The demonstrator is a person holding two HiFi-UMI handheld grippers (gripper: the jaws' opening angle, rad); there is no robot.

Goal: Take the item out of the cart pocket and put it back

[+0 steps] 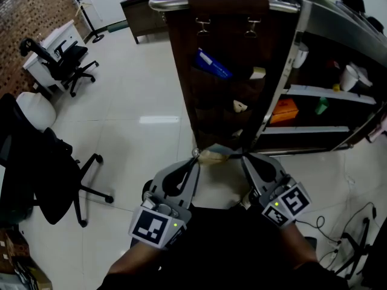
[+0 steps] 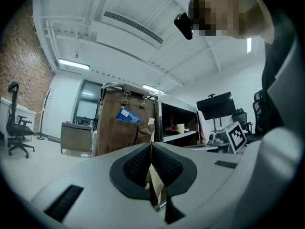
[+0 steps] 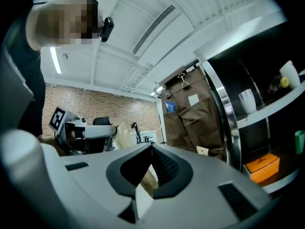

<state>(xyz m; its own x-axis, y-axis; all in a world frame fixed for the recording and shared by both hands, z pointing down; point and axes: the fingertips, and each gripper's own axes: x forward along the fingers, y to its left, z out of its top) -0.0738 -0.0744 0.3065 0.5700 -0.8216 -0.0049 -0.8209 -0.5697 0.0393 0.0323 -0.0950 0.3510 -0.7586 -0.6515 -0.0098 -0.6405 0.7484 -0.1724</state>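
Observation:
A small tan paper packet (image 1: 213, 156) hangs between both grippers, just in front of the cart's brown fabric pocket panel (image 1: 211, 107). My left gripper (image 1: 196, 155) is shut on its left end, and the packet (image 2: 155, 187) shows pinched between the dark pads. My right gripper (image 1: 243, 156) is shut on the other end, with the packet (image 3: 148, 181) wedged between its pads. Both grippers point level at the panel. A blue packet (image 1: 211, 64) and two small pale items (image 1: 240, 106) sit in the pockets.
Cart shelves to the right carry an orange box (image 1: 284, 110), a green item (image 1: 321, 106) and white cups (image 1: 349, 77). A black office chair (image 1: 51, 174) stands close on the left, another (image 1: 63, 62) farther back. Cables (image 1: 354, 234) lie on the floor at right.

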